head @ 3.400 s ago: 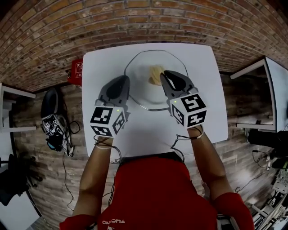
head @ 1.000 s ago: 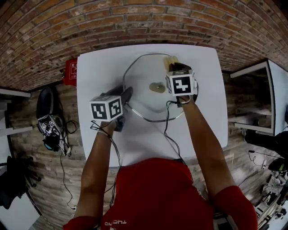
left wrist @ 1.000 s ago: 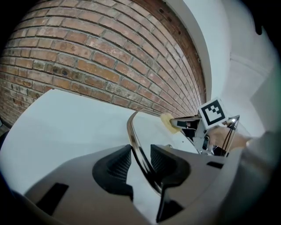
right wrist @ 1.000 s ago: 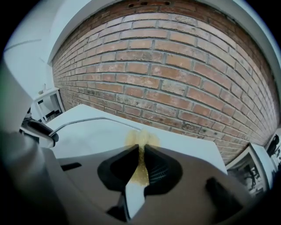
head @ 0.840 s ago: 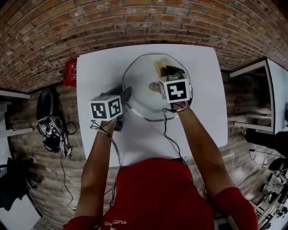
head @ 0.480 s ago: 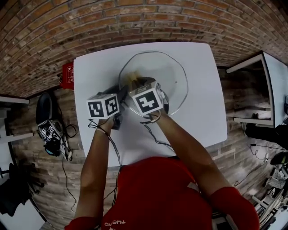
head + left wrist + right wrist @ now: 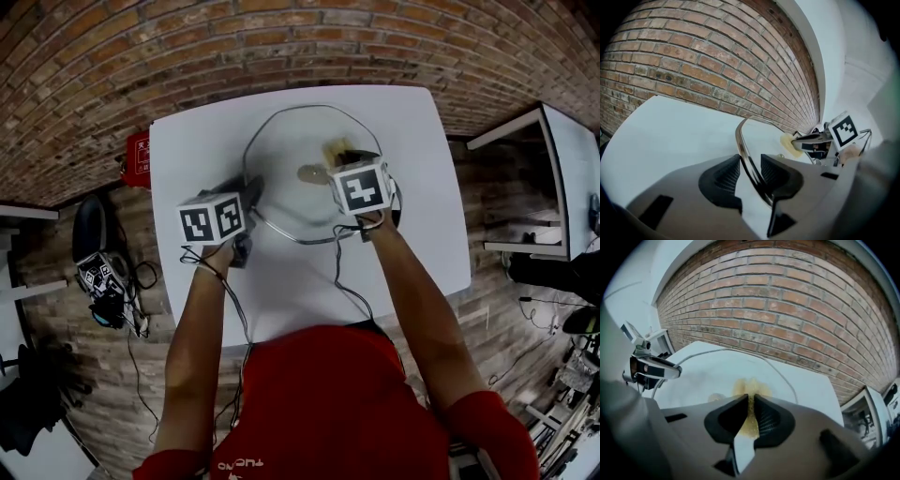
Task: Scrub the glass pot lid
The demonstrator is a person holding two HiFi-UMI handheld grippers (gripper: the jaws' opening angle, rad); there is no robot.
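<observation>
Your white desk [image 7: 417, 234] carried the glass pot lid [image 7: 281, 141], lying toward its 12 o'clock edge. Your left hand-held gripper [image 7: 750, 171] was clamped on the lid's rim at 9 o'clock. Your right hand-held gripper [image 7: 751, 411] pinched a yellow sponge [image 7: 749, 386], set on the glass at 2 o'clock of the knob [image 7: 312, 173].

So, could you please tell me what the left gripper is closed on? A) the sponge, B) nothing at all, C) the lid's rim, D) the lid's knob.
C: in the left gripper view, the left gripper has the rim pinched between its pads. The sponge sits in the right gripper, and the knob is free.
</observation>
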